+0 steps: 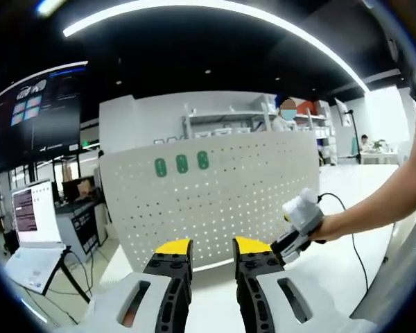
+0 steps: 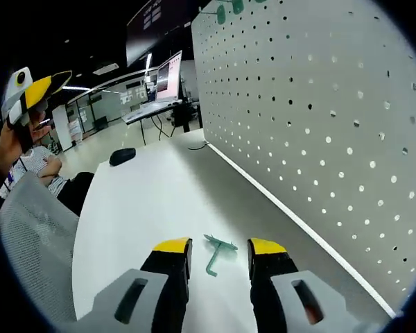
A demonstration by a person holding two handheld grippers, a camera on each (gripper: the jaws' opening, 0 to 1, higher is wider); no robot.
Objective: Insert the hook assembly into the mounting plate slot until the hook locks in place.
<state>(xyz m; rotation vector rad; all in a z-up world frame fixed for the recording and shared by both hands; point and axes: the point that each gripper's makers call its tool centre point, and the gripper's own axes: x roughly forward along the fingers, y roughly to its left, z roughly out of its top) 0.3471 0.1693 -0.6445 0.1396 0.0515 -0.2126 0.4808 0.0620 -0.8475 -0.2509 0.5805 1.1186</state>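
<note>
A white pegboard (image 1: 215, 198) stands upright on the white table, with three green hooks (image 1: 182, 164) hung in a row near its top left. My left gripper (image 1: 213, 248) faces the board, open, nothing between its yellow-tipped jaws. The right gripper (image 1: 295, 232) comes in from the right, held by a hand near the board's lower right. In the right gripper view, a loose green hook (image 2: 216, 252) lies flat on the table (image 2: 139, 208) just ahead of my right gripper (image 2: 220, 248), which is open around it without touching. The pegboard (image 2: 319, 118) rises on the right, with a hung hook (image 2: 221, 14) at its top.
A laptop (image 1: 33, 229) on a stand sits at the left, with a large dark screen above it. A black mouse-like object (image 2: 122, 156) lies far along the table. A grey chair back (image 2: 35, 250) and a seated person are at the left. A cable (image 1: 353, 236) trails from the right gripper.
</note>
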